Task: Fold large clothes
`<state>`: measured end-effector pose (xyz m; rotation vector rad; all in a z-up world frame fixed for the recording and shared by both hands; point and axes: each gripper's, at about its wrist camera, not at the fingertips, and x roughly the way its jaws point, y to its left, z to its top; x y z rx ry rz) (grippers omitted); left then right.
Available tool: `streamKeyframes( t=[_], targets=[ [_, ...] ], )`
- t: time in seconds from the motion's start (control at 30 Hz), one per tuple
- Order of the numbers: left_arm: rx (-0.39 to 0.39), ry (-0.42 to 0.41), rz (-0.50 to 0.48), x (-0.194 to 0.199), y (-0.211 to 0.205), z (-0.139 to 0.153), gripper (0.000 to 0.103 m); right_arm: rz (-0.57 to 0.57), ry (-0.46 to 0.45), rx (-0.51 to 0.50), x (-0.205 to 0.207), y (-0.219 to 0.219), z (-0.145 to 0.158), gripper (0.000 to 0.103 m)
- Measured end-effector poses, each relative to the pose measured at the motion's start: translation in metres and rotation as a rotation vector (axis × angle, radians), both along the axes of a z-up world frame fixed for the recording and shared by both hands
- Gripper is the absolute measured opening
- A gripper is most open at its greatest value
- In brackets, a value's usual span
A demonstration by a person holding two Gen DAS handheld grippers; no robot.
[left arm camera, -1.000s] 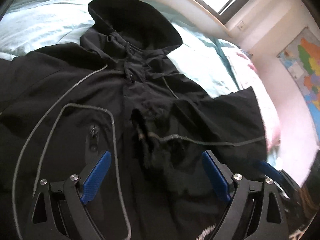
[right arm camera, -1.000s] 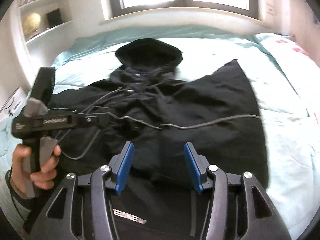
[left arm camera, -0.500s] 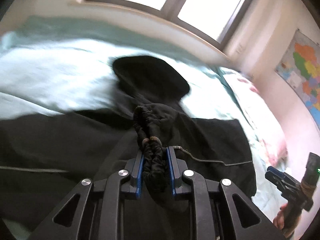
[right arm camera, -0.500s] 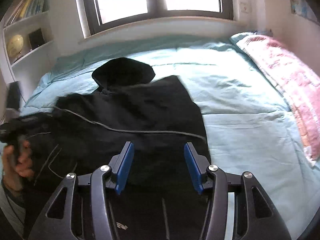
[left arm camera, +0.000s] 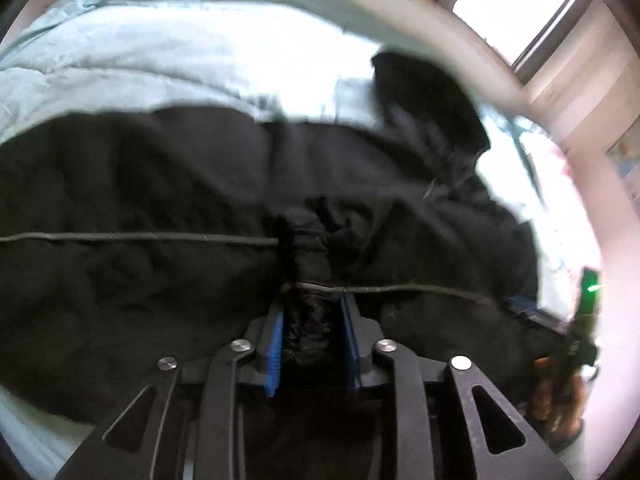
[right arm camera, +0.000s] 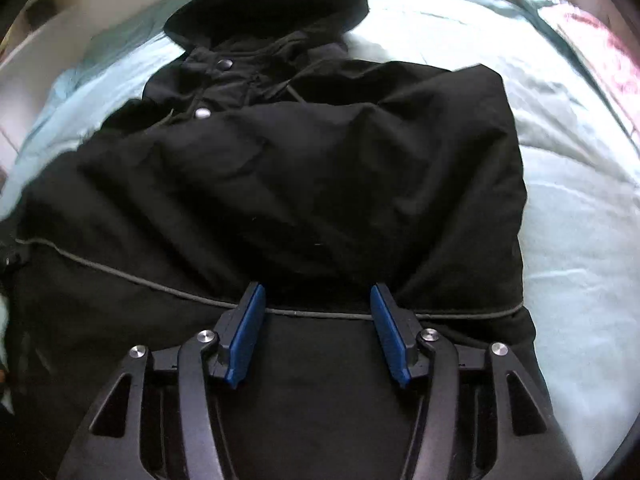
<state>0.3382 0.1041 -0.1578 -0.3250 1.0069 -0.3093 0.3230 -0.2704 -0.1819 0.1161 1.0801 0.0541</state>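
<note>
A black hooded jacket [right arm camera: 320, 168] lies face up on the bed, its hood [right arm camera: 272, 4] at the far end. One sleeve [left arm camera: 312, 240] is drawn across the chest. My left gripper [left arm camera: 313, 304] has that sleeve's gathered cuff between its blue pads; the fabric fills the gap while the jaws are opening a little. My right gripper [right arm camera: 318, 292] is open low over the jacket's lower front, at the grey piping line [right arm camera: 340, 314], with nothing between its fingers. It also shows at the right edge of the left wrist view as the right gripper [left arm camera: 532, 312].
The pale teal bedsheet [right arm camera: 580, 200] spreads around the jacket, with wide room on the right. A pink patterned cover [right arm camera: 608, 40] lies at the far right. A window [left arm camera: 512, 8] and its sill stand behind the bed's head. A person's hand [left arm camera: 560, 392] grips the right tool.
My left gripper closed on the sleeve cuff, lifted it and carried it leftward across the jacket. My right gripper swung and dropped close over the jacket's lower front.
</note>
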Motion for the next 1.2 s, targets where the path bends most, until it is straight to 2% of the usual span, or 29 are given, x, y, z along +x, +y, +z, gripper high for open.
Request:
streamKeyframes(
  t=[0.07, 0.1, 0.13, 0.17, 0.23, 0.33, 0.43, 0.47, 0.5, 0.63, 0.73, 0.8, 0.9, 0.97, 1.03, 1.07, 1.1, 1.2],
  targets=[
    [0.020, -0.099, 0.020, -0.010, 0.005, 0.028, 0.031, 0.004, -0.035, -0.004, -0.003, -0.002, 0.016, 0.058],
    [0.034, -0.135, 0.013, -0.014, -0.001, 0.042, 0.033, 0.020, -0.089, -0.015, -0.007, 0.001, 0.030, 0.058],
    [0.041, -0.163, -0.003, -0.017, -0.006, 0.056, 0.042, 0.031, -0.129, -0.027, -0.007, 0.003, 0.040, 0.058],
    [0.037, -0.180, -0.042, -0.017, -0.022, 0.067, 0.060, 0.035, -0.184, -0.048, -0.007, 0.008, 0.053, 0.058],
    [0.035, -0.181, -0.101, -0.012, -0.048, 0.071, 0.069, 0.004, -0.222, -0.066, 0.003, 0.011, 0.064, 0.058],
    [0.083, -0.100, -0.191, 0.009, -0.106, 0.041, 0.069, -0.064, -0.151, -0.075, 0.037, 0.005, 0.052, 0.058],
    [0.239, 0.039, -0.133, 0.034, -0.127, -0.018, 0.068, -0.122, -0.014, -0.126, 0.059, -0.003, 0.011, 0.058],
    [0.276, 0.078, -0.116, 0.041, -0.127, -0.037, 0.066, -0.116, 0.012, -0.139, 0.062, -0.003, 0.000, 0.058],
    [0.274, 0.088, -0.110, 0.046, -0.128, -0.043, 0.066, -0.107, 0.020, -0.152, 0.063, -0.003, -0.003, 0.058],
    [0.246, 0.095, -0.066, 0.047, -0.119, -0.030, 0.057, -0.122, 0.053, -0.141, 0.063, -0.009, 0.009, 0.058],
    [0.173, 0.052, -0.099, 0.025, -0.108, -0.008, 0.057, -0.087, -0.010, -0.054, 0.038, -0.015, 0.032, 0.058],
    [0.151, 0.002, -0.131, 0.005, -0.101, 0.007, 0.057, -0.042, -0.066, -0.014, 0.007, -0.015, 0.049, 0.058],
    [0.133, -0.044, -0.131, -0.013, -0.091, 0.017, 0.057, 0.000, -0.103, -0.083, -0.032, -0.005, 0.062, 0.058],
    [0.121, -0.027, -0.133, -0.016, -0.087, 0.008, 0.057, 0.001, -0.089, -0.095, -0.045, -0.002, 0.057, 0.058],
    [0.198, 0.055, -0.107, -0.007, -0.093, -0.017, 0.057, 0.001, -0.037, -0.061, -0.050, -0.003, 0.038, 0.058],
    [0.206, 0.095, -0.110, -0.003, -0.091, -0.032, 0.057, -0.008, -0.014, -0.052, -0.047, -0.002, 0.024, 0.059],
    [0.203, 0.094, -0.109, -0.002, -0.092, -0.039, 0.057, -0.013, -0.017, -0.036, -0.046, -0.004, 0.009, 0.060],
    [0.221, 0.058, -0.104, -0.007, -0.094, -0.034, 0.057, -0.020, -0.125, 0.003, -0.054, -0.006, -0.001, 0.063]
  ],
)
